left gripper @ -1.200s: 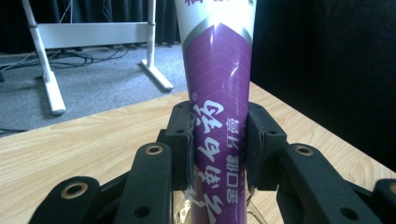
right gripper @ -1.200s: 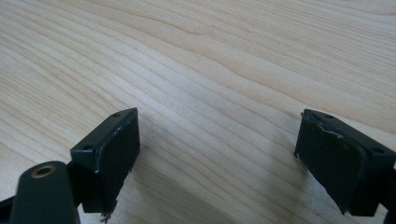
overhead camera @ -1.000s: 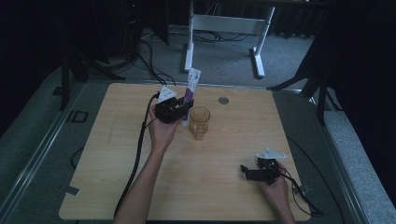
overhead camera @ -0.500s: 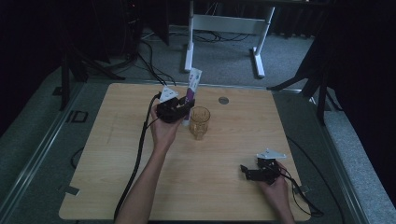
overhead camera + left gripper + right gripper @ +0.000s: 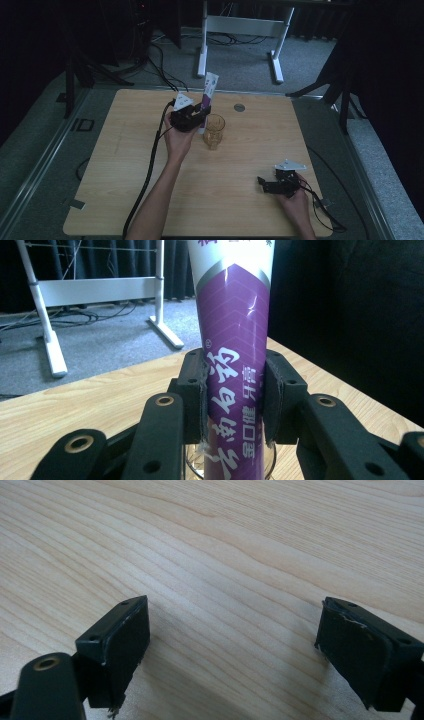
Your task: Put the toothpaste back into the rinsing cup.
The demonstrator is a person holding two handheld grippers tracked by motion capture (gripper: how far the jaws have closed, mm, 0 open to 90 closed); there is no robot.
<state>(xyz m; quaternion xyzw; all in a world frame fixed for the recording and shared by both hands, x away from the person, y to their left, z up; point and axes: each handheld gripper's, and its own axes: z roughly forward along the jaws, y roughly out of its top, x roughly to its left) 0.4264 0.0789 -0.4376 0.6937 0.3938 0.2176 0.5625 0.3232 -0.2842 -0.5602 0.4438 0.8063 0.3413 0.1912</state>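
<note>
Toothpaste tube (image 5: 235, 355), purple and white, upright: we see it pinched between the jaws of the left gripper (image 5: 192, 116), directly at 9 o'clock of the glass cup (image 5: 214, 131), mid-table (image 5: 125, 175). Right gripper (image 5: 232, 645): we find its jaws spread wide over bare wood at 5 o'clock, well apart from the cup.

left gripper (image 5: 199, 116) fingers clamped, arm outstretched; right gripper (image 5: 265, 184) fingers spread.

Right claw (image 5: 232, 652) agape over bare wooden table (image 5: 240, 545)
</note>
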